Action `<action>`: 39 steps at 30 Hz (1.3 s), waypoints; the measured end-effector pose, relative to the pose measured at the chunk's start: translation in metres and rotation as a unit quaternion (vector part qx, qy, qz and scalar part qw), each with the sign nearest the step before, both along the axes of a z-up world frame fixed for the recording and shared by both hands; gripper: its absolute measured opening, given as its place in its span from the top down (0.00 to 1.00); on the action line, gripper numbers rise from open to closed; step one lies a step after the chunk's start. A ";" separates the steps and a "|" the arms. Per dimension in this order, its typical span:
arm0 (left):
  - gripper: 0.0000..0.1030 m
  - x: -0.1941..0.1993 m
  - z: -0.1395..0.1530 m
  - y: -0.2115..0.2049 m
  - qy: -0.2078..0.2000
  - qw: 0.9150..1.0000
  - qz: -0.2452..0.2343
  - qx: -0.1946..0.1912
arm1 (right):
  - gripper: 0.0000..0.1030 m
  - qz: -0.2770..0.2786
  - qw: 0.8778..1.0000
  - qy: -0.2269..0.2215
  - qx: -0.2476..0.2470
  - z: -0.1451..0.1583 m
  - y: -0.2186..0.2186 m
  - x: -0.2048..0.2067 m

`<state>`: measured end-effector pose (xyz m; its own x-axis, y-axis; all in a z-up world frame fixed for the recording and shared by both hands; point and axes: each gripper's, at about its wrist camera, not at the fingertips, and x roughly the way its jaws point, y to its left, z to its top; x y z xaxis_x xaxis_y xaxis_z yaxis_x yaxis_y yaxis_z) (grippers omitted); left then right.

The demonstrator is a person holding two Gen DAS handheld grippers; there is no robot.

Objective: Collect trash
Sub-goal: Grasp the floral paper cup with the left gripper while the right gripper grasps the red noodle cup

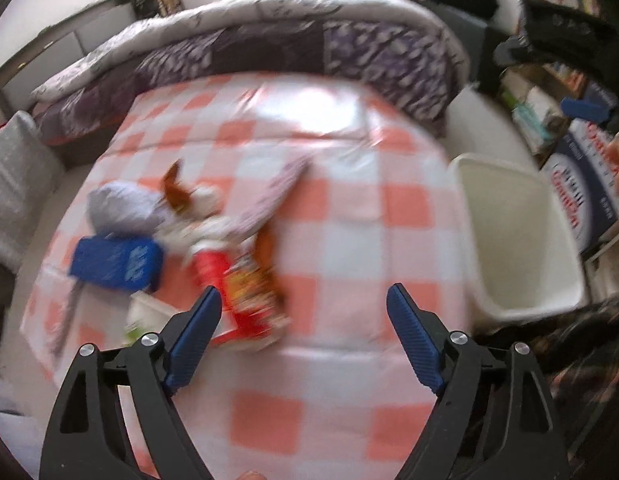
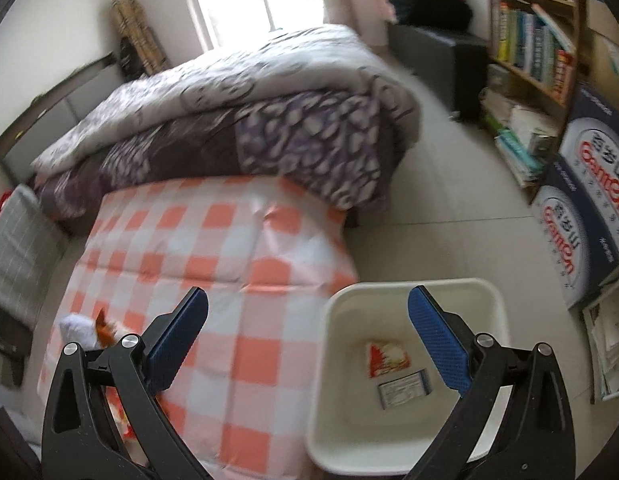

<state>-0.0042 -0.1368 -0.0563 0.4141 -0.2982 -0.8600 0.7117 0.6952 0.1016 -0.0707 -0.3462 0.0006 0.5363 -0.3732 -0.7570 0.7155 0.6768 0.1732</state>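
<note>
Trash (image 1: 237, 276) heaped on the checked cloth (image 1: 349, 220), bin (image 1: 517, 232) at right.
Left gripper (image 1: 303, 300) and right gripper (image 2: 307, 304) both gape wide, empty; next, probably reach left for a wrapper.

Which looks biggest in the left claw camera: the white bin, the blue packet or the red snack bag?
1. White bin, clearly the biggest.
2. Red snack bag and blue packet look about alike. The picture is blurry and the bag lies nearer the camera, so I won't rank them.
</note>
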 end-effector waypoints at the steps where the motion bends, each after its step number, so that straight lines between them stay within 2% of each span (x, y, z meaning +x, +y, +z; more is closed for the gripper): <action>1: 0.19 0.006 -0.004 0.009 0.002 1.000 0.001 0.020 | 0.07 0.007 1.000 0.003 0.001 -0.002 0.005 0.005; 5: 0.19 0.026 -0.020 0.038 0.007 0.996 0.006 0.089 | 0.07 0.048 0.999 0.024 -0.001 -0.012 0.034 0.026; 12: 0.19 0.069 -0.050 0.076 0.061 0.988 0.035 0.136 | 0.07 0.124 0.990 0.069 -0.005 -0.035 0.083 0.060; 16: 0.19 0.088 -0.065 0.086 0.101 0.988 0.041 0.109 | 0.07 0.158 0.983 0.092 -0.004 -0.046 0.102 0.074; 18: 0.19 0.093 -0.069 0.088 0.101 0.989 0.039 0.101 | 0.07 0.175 0.979 0.103 0.010 -0.054 0.111 0.081; 22: 0.27 0.093 -0.070 0.089 0.107 0.991 0.034 0.077 | 0.07 0.203 0.970 0.124 0.042 -0.070 0.125 0.092; 24: 0.29 0.098 -0.066 0.095 0.111 0.989 0.055 0.079 | 0.07 0.216 0.966 0.133 0.052 -0.076 0.134 0.097; 26: 0.31 0.106 -0.058 0.106 0.116 0.987 0.091 0.070 | 0.07 0.225 0.963 0.135 0.057 -0.080 0.141 0.099; 32: 0.31 0.128 -0.011 0.155 0.095 0.978 0.187 -0.010 | 0.07 0.260 0.954 0.136 0.061 -0.086 0.171 0.108; 33: 0.31 0.130 0.000 0.163 0.089 0.974 0.205 -0.026 | 0.09 0.266 0.953 0.134 0.061 -0.087 0.178 0.109; 36: 0.31 0.127 0.018 0.174 0.077 0.970 0.224 -0.053 | 0.27 0.291 0.945 0.129 0.076 -0.090 0.193 0.112; 39: 0.31 0.117 0.026 0.179 0.067 0.968 0.231 -0.067 | 0.28 0.297 0.941 0.147 0.063 -0.099 0.204 0.117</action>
<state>0.1132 0.0425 -0.0303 0.4171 -0.2211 -0.8816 0.3218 0.9430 -0.0842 0.0464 -0.1423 -0.0982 0.3824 0.0292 -0.9235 0.2471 0.9599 0.1327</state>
